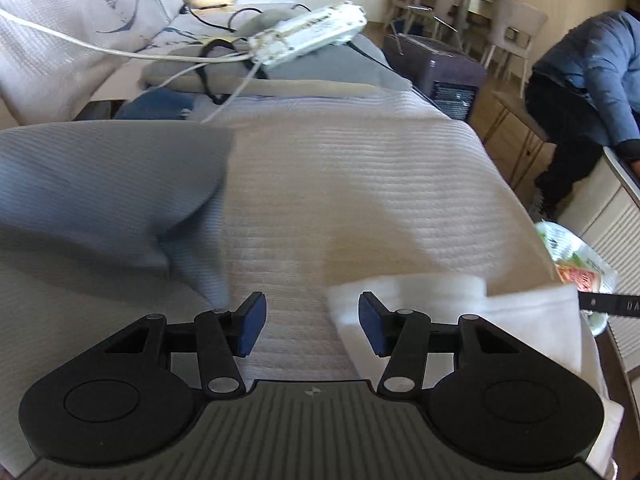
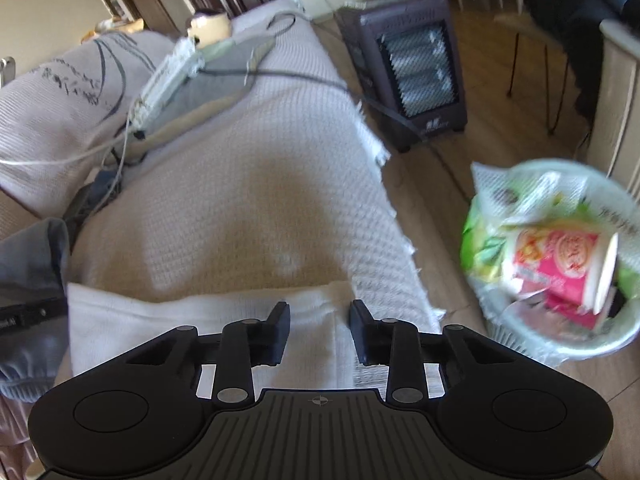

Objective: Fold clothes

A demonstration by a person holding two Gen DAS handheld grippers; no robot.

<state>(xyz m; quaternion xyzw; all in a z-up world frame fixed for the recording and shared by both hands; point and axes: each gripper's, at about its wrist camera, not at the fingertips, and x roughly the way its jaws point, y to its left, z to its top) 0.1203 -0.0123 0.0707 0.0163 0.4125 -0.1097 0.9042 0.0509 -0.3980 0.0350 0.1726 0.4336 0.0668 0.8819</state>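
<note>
We see the white garment point(image 2: 208, 320) stretched crosswise just under our right gripper point(image 2: 319, 330), nearer than our left gripper point(image 1: 311, 326), both jaws parted and empty.

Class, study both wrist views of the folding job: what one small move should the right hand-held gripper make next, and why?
Probably lower the right hand-held gripper and close on the folded white knit cloth. Its jaws stand open right above the cloth's upper edge, gripping nothing. The left hand-held gripper is open too, beside the cloth's other end, with the grey ribbed garment lying apart.
</note>
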